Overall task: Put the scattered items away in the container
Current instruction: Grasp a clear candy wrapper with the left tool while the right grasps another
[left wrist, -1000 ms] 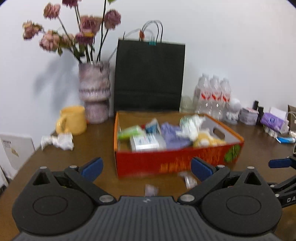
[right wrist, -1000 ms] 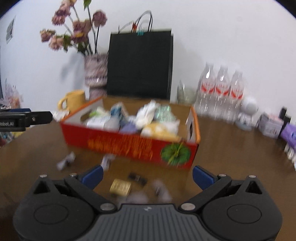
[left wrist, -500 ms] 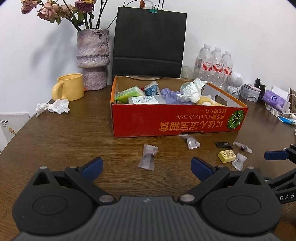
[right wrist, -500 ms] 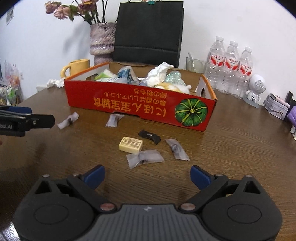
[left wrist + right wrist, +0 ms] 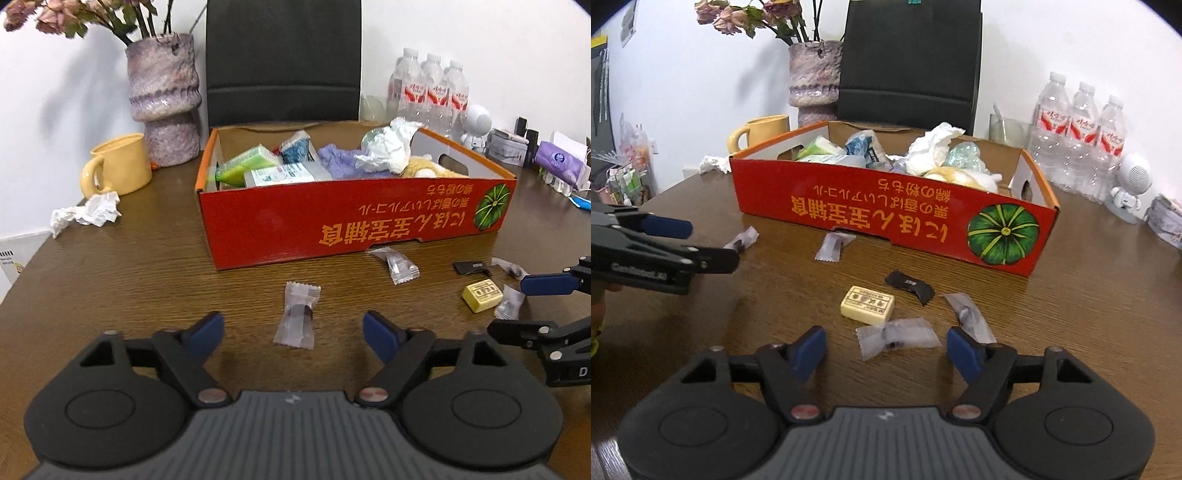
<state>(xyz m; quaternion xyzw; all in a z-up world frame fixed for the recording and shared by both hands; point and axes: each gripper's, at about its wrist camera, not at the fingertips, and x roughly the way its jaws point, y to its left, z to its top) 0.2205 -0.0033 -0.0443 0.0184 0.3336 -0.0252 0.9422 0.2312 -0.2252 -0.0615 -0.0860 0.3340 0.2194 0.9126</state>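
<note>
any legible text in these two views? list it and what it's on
"にほん宝輔官", upside down, on the red box front; reading uncertain.
Smaller orange lines beside it: too blurred.
Partial "D" on the right gripper.
Lettering on the left gripper: blurred.
Yellow block label: too small.
Bottle labels: unreadable.

The box [image 5: 354, 225] is red outside with an orange rim, orange lettering and a green striped pumpkin picture; its inner walls are white and brown. The surface [image 5: 140, 280] is dark brown with a wood grain. The mug [image 5: 118, 168] is pale yellow, the vase [image 5: 164, 96] mottled purple and white, the bag [image 5: 282, 59] behind the box black. A cream block [image 5: 867, 304] carries dark print. Each gripper [image 5: 293, 334] is black with blue pads [image 5: 205, 332].
</note>
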